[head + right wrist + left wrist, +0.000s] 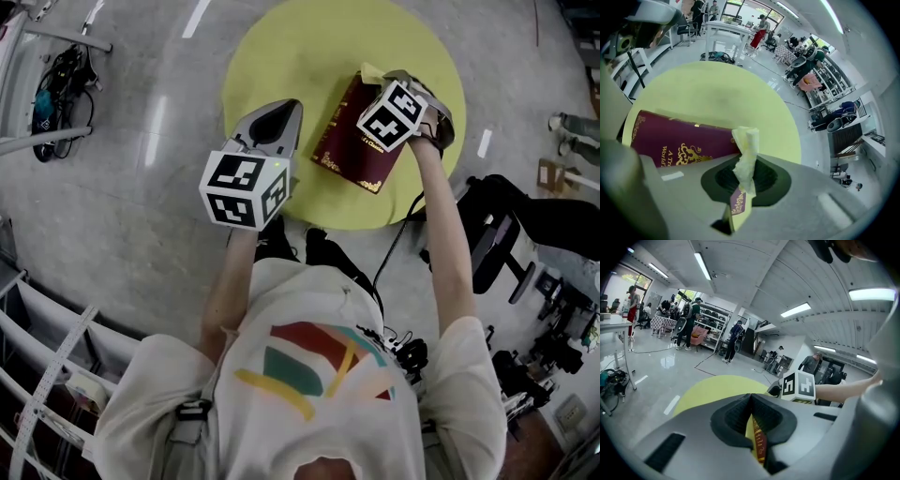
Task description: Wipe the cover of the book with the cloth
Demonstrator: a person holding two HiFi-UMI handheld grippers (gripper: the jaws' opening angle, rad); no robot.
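A dark red book [349, 141] with gold print lies flat on the round yellow-green table [281, 56]; its cover [679, 138] fills the lower left of the right gripper view. My right gripper [412, 89] hangs over the book's far right end, shut on a pale yellow cloth [746, 154] that sticks up between its jaws. That cloth [371, 71] peeks out beyond the gripper in the head view. My left gripper [281, 114] hovers over the table left of the book, shut with nothing in it. The book's edge [759, 444] shows through the slit below its jaws.
The table's near edge lies just beyond the person's feet. A black office chair [497, 234] stands at the right. Cables and a table leg [56, 89] lie at the far left. Several people [689, 324] stand far off in the hall.
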